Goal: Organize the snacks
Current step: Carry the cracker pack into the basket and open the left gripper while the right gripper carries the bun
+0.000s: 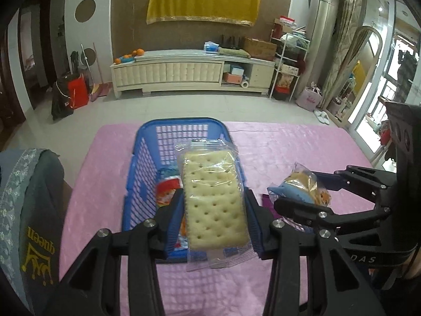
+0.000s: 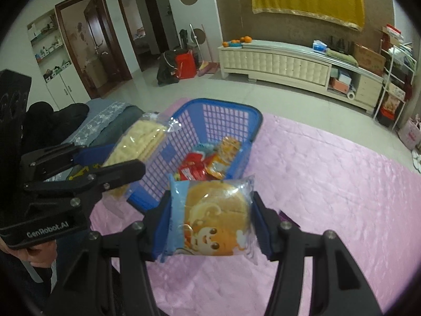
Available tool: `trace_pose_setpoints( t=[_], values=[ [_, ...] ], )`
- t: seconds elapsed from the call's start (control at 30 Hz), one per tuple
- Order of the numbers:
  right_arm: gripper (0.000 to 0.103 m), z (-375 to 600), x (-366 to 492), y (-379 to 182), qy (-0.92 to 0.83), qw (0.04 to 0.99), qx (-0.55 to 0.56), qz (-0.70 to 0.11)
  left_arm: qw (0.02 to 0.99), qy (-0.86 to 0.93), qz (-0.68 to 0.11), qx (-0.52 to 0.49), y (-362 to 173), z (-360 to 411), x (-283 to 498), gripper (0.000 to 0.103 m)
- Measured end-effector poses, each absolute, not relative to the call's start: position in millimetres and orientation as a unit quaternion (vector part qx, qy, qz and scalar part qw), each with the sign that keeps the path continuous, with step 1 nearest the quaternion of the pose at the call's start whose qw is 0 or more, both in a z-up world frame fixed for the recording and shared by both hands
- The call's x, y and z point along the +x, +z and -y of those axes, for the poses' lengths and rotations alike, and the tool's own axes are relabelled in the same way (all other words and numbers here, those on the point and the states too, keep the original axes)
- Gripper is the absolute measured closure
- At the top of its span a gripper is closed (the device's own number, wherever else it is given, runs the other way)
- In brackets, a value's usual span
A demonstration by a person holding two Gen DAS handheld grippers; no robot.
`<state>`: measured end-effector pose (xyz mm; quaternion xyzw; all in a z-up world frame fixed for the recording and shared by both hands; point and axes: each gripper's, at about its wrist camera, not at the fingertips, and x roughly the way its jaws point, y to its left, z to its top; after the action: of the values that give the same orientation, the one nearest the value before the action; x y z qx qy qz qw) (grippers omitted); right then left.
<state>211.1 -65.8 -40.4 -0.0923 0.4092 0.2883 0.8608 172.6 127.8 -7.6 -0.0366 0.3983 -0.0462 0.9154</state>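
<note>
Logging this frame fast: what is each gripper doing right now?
Left gripper: shut on the cracker packet.
Right gripper: shut on the bun packet.

Two wrapped snacks held up over the pink table, blue basket part filled.
Cracker pack [image 1: 214, 205], clear wrap, above the basket [image 1: 184, 125]; bun pack [image 2: 215, 218], blue cartoon wrap, just beside it; red and orange packets [image 2: 202, 166] inside.
</note>
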Motion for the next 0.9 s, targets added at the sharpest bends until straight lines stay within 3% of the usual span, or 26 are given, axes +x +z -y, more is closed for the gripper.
trace_pose_setpoints(
  t=[0.7, 0.77, 0.9],
  values=[
    [0.042, 28, 243, -76, 0.300, 0.834, -0.110, -0.449, 0.883, -0.023, -0.464, -0.062, -73, -174, 204, 0.061],
    [0.042, 29, 240, -74, 0.298, 0.836, -0.119, -0.446, 0.882, -0.017, -0.467, -0.060, -76, -172, 202, 0.056],
    [0.042, 37, 234, -64, 0.296, 0.839, -0.121, -0.440, 0.879, -0.037, -0.470, -0.067, -73, -170, 197, 0.032]
  ],
)
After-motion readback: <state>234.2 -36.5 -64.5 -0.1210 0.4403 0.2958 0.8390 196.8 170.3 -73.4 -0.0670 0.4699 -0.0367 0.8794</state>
